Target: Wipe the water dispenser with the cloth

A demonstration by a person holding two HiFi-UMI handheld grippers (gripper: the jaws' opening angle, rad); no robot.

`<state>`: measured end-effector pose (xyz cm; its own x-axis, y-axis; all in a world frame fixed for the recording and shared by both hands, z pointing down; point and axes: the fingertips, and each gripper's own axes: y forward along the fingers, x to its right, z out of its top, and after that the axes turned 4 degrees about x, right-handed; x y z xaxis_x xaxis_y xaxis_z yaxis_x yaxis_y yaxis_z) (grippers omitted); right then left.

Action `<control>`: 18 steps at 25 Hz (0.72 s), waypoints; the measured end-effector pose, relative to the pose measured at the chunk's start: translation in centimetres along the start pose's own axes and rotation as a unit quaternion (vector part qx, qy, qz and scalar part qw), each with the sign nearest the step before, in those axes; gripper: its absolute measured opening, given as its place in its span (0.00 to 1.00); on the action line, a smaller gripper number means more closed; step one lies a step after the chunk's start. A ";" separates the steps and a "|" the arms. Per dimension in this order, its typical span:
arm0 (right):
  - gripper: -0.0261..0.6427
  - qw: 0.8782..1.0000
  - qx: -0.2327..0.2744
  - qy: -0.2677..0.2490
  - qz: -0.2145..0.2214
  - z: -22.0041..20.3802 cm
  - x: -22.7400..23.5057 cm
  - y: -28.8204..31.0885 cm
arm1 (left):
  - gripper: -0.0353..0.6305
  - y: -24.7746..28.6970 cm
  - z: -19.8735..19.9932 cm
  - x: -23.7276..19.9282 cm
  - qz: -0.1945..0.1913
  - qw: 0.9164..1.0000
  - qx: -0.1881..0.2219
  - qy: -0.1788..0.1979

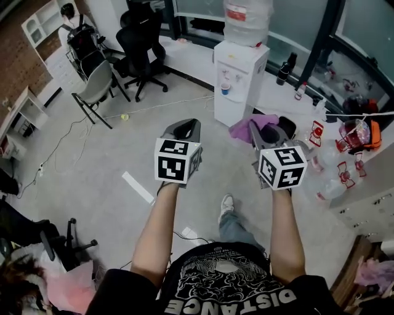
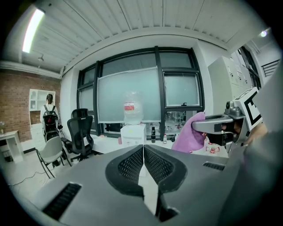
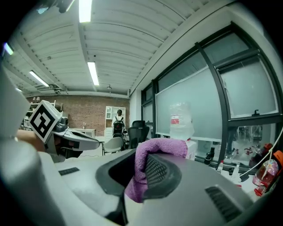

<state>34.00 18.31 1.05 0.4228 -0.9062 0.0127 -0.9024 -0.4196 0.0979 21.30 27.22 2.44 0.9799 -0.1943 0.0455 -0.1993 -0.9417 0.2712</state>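
Observation:
A white water dispenser with a clear bottle on top stands ahead by the windows; it also shows in the left gripper view, dispenser, and behind the cloth in the right gripper view, dispenser. My right gripper is shut on a purple cloth, which drapes over one jaw. The cloth also shows at the right of the left gripper view. My left gripper is shut and holds nothing, its pads pressed together. Both grippers hover over the floor, short of the dispenser.
Black office chairs and a grey chair stand at the left. A person stands far left by white shelves. Bottles and red items line the window ledge at the right. Cables cross the floor.

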 end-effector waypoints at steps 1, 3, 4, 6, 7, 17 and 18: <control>0.10 1.000 0.002 0.000 0.002 0.0 0.1 0.8 | 0.09 0.6 0.1 -0.4 0.000 1.000 0.001 -0.002; 0.10 1.000 0.003 0.002 0.005 -0.1 0.7 2.5 | 0.09 2.2 0.6 -1.3 0.000 1.000 0.002 -0.004; 0.10 1.000 0.003 0.003 0.006 -0.1 1.1 3.5 | 0.09 3.0 0.8 -1.8 0.001 1.000 0.003 -0.003; 0.10 1.000 0.002 0.005 0.009 -0.2 2.0 5.5 | 0.09 5.0 1.3 -2.8 0.004 1.000 0.002 0.001; 0.10 1.000 0.002 0.006 0.011 -0.1 2.6 6.5 | 0.09 6.1 1.6 -3.3 0.006 1.000 0.001 0.002; 0.10 1.000 -0.008 0.015 0.021 0.3 10.3 18.2 | 0.09 18.6 4.3 -7.5 0.011 1.000 -0.011 0.008; 0.10 1.000 -0.007 0.016 0.021 0.5 11.2 19.3 | 0.09 19.9 4.5 -7.9 0.013 1.000 -0.013 0.008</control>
<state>21.24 0.01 2.63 0.3876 -0.9206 0.0484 -0.9180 -0.3806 0.1115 9.54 8.74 3.13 0.9746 -0.2133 0.0681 -0.2239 -0.9291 0.2943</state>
